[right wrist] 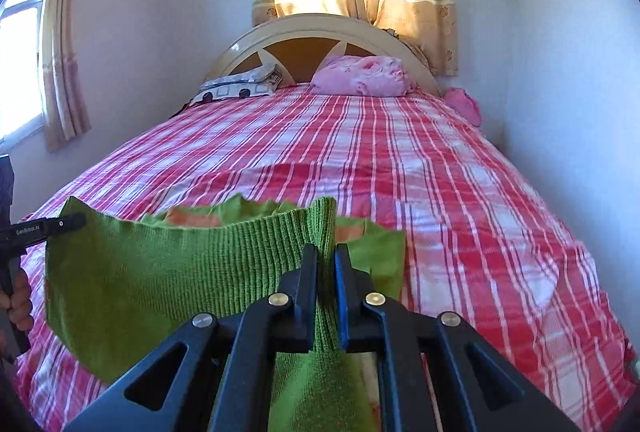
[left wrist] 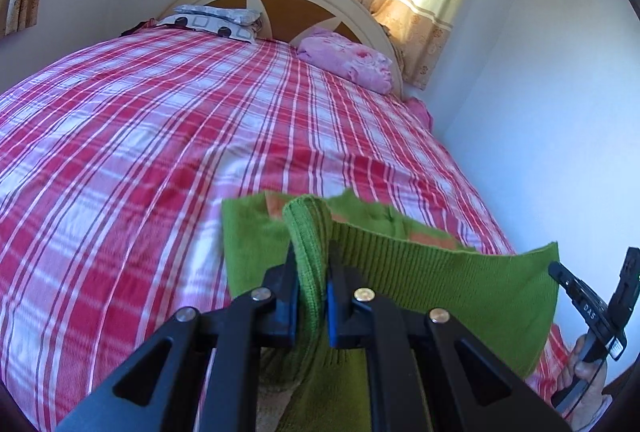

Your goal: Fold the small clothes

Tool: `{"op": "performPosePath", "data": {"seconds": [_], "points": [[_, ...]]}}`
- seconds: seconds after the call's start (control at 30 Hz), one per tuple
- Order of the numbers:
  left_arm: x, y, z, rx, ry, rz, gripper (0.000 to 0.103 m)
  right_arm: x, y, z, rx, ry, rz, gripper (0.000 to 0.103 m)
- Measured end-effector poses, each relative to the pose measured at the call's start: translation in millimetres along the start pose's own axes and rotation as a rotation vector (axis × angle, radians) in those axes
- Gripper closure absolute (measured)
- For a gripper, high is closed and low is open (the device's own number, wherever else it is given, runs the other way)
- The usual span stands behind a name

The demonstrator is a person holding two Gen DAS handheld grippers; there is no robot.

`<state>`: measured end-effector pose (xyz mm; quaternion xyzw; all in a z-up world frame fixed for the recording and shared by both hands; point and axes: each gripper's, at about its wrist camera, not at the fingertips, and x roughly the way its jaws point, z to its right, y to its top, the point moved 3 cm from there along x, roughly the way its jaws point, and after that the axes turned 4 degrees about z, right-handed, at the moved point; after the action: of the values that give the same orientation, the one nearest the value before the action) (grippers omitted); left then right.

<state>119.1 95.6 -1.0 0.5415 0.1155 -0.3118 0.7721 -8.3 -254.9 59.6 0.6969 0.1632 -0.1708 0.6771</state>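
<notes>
My left hand-held gripper [left wrist: 313, 264] is clamped on one ribbed edge of the green knit garment [left wrist: 440, 280], my right hand-held gripper [right wrist: 327, 264] clamped on the other ribbed edge. The garment hangs stretched between the two, lifted above the red plaid bed [left wrist: 160, 152], its lower part draping under both. Well ahead of both grippers lie a pink pillow [right wrist: 364, 76], a patterned pillow [right wrist: 240, 88] and the headboard [right wrist: 320, 28].

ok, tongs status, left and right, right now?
Left tongs: shut on the green knit garment, pinching its ribbed edge.
Right tongs: shut on the same garment, at the other end of that edge.
</notes>
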Motion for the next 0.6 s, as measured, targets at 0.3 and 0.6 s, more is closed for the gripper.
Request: {"op": "performPosePath", "data": {"seconds": [0.3, 0.6], "points": [[57.8, 33.4, 7.6, -0.005, 0.024, -0.004, 0.092, 76.1, 30.6, 19.7, 0.036, -0.038, -0.02, 0.096], [122.0, 43.0, -10.1, -0.065, 0.072, -0.014, 0.092, 139.0, 32.2, 36.3, 0.062, -0.101, -0.033, 0.098]]}}
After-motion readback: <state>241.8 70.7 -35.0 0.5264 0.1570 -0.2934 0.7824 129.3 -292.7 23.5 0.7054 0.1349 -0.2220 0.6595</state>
